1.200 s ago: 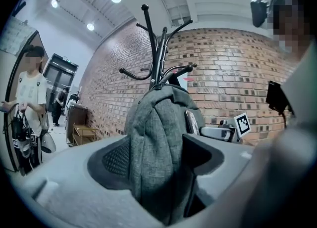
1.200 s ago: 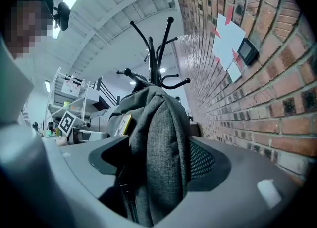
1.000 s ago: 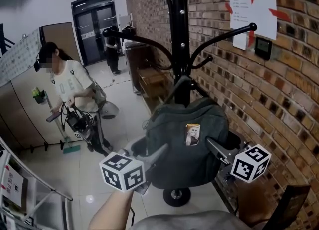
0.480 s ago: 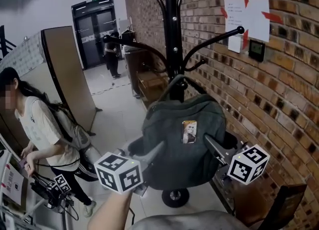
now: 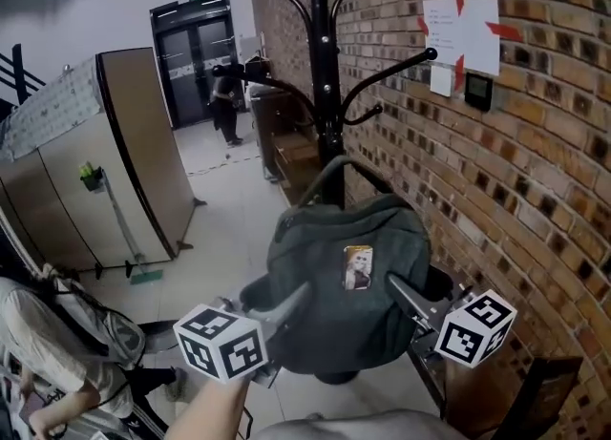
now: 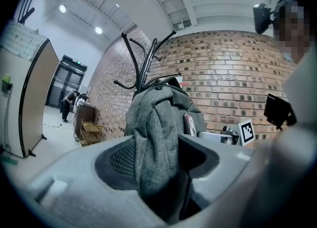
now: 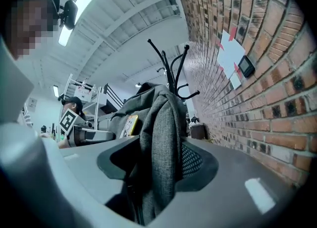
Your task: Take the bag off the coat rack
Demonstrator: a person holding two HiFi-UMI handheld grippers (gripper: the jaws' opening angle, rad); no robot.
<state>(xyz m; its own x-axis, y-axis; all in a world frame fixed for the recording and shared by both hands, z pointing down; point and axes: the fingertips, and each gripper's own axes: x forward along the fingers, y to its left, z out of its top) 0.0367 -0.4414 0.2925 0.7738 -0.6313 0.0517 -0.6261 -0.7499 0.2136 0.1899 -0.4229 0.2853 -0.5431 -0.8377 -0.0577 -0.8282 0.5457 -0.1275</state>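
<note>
A dark grey fabric bag (image 5: 329, 271) with a small picture badge hangs in front of the black coat rack (image 5: 322, 66), its top handle (image 5: 329, 169) looped up against the pole. Whether the handle sits on a hook is hidden. My left gripper (image 5: 289, 300) is shut on a fold of the bag's left side. On the bag's right side my right gripper (image 5: 403, 293) is shut on another fold. In the left gripper view the grey cloth (image 6: 156, 138) fills the gap in the left gripper (image 6: 159, 170). The right gripper view shows the bag (image 7: 161, 133) pinched likewise in the right gripper (image 7: 157, 172).
A brick wall (image 5: 535, 190) runs close on the right, with taped papers (image 5: 461, 32) and a small black device (image 5: 477, 92). A wooden shelf (image 5: 291, 157) stands behind the rack. A tall brown partition (image 5: 134, 157) is at left. A person with a backpack (image 5: 67, 352) is at lower left.
Both grippers' jaws have narrowed onto the bag's sides. The bag now covers the rack's base. The person at left has walked from mid-left to the lower left corner.
</note>
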